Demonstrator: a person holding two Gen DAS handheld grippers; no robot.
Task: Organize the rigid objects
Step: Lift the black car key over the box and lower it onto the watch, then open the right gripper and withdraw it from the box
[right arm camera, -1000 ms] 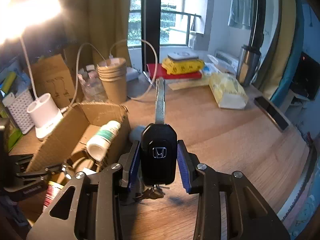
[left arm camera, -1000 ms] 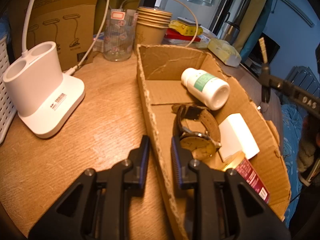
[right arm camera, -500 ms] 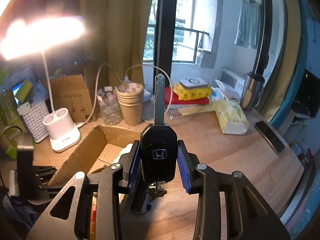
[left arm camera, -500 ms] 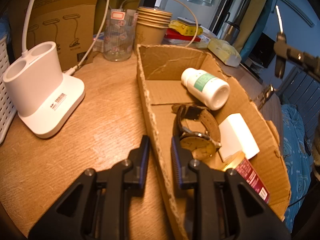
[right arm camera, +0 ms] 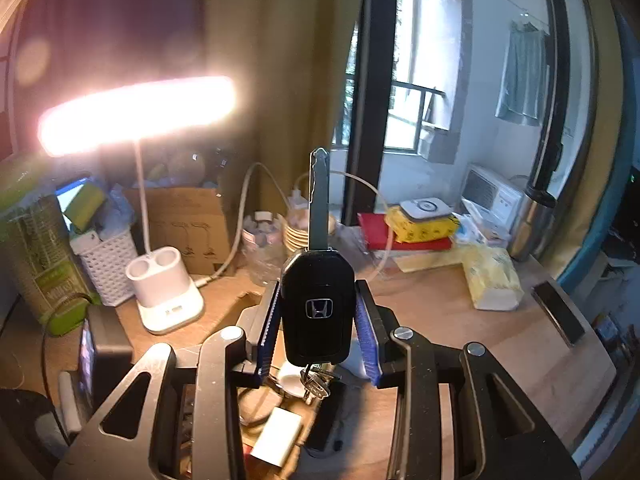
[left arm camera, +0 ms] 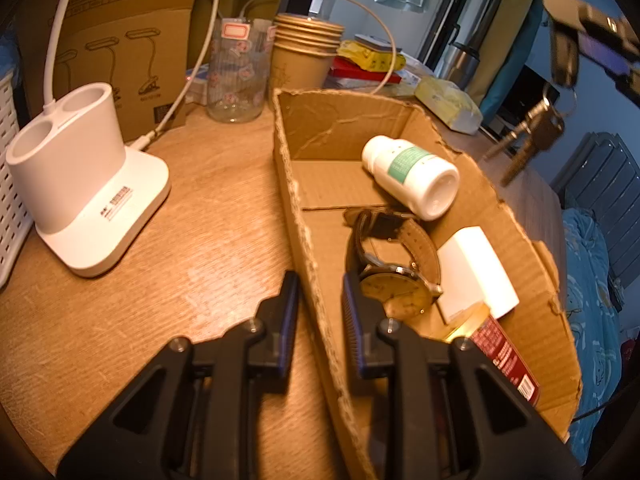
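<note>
My left gripper [left arm camera: 318, 312] is shut on the near left wall of an open cardboard box [left arm camera: 304, 240] on the wooden desk. In the box lie a white pill bottle [left arm camera: 412, 176], a wristwatch [left arm camera: 394, 276], a white block [left arm camera: 476, 272] and a red-labelled bottle [left arm camera: 500, 356]. My right gripper [right arm camera: 318, 316] is shut on a black Honda car key [right arm camera: 318, 308], blade pointing up, small keys hanging beneath. It is high above the box; in the left wrist view the key [left arm camera: 562, 56] and hanging keys [left arm camera: 528, 132] show at the upper right.
A white lamp base [left arm camera: 84, 196] stands left of the box, with a glass [left arm camera: 236, 76] and stacked paper cups [left arm camera: 300, 56] behind. A tissue pack [right arm camera: 494, 280] and a phone [right arm camera: 558, 312] lie on the desk's right. A white basket [right arm camera: 106, 264] sits far left.
My right gripper has risen with the car key and moved over the box. The left gripper and the box have not moved.
</note>
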